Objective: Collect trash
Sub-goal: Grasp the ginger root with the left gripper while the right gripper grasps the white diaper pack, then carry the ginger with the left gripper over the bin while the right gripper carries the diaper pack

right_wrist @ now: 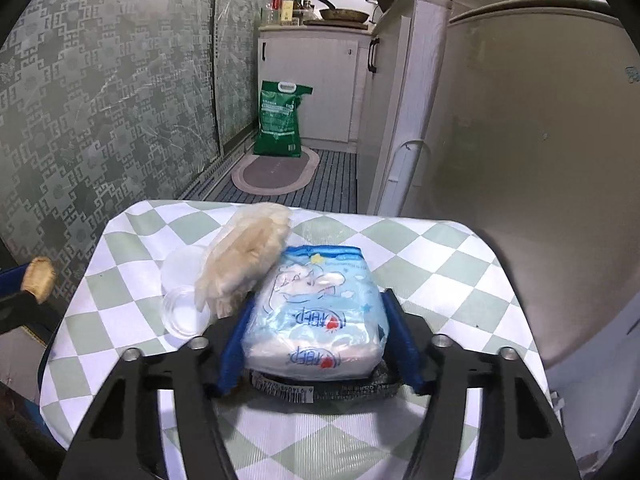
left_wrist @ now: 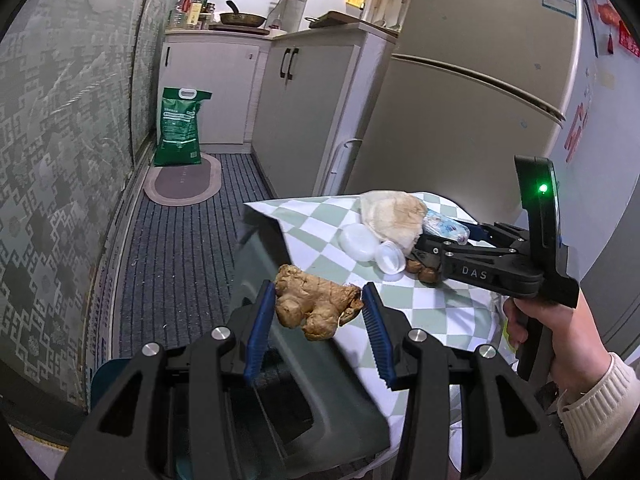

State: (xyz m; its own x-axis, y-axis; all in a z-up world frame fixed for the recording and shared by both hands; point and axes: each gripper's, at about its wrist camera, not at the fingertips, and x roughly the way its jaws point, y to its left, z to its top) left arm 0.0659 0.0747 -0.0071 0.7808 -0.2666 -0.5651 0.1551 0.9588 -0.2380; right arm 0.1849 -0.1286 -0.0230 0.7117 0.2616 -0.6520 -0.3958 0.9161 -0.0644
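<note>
Left gripper (left_wrist: 319, 309) clamped on a knobbly piece of ginger (left_wrist: 314, 306), blue pads pressing both ends; ginger held in the air just off the near-left edge of the checked tablecloth (right_wrist: 420, 248), above a dark grey bin (left_wrist: 304, 384). Right gripper (right_wrist: 316, 330) closed around a blue-and-white tissue pack (right_wrist: 318, 312), pads against both its sides; pack sits near the middle of the tablecloth, on top of a flat dark wrapper (right_wrist: 320, 390) with a barcode. No earlier view to compare the jaws against.

Just left of the tissue pack, touching it: a crumpled beige bag (right_wrist: 244, 264). Left of that bag, two clear plastic lids (right_wrist: 182, 280), one overlapping the other. In the left wrist view, some brown nut-like bits (left_wrist: 420, 270) lie beside the right gripper's fingers; too small to identify. A person's hand (left_wrist: 560, 328) in a cream sleeve (left_wrist: 600, 408) holds the right gripper's handle.
</note>
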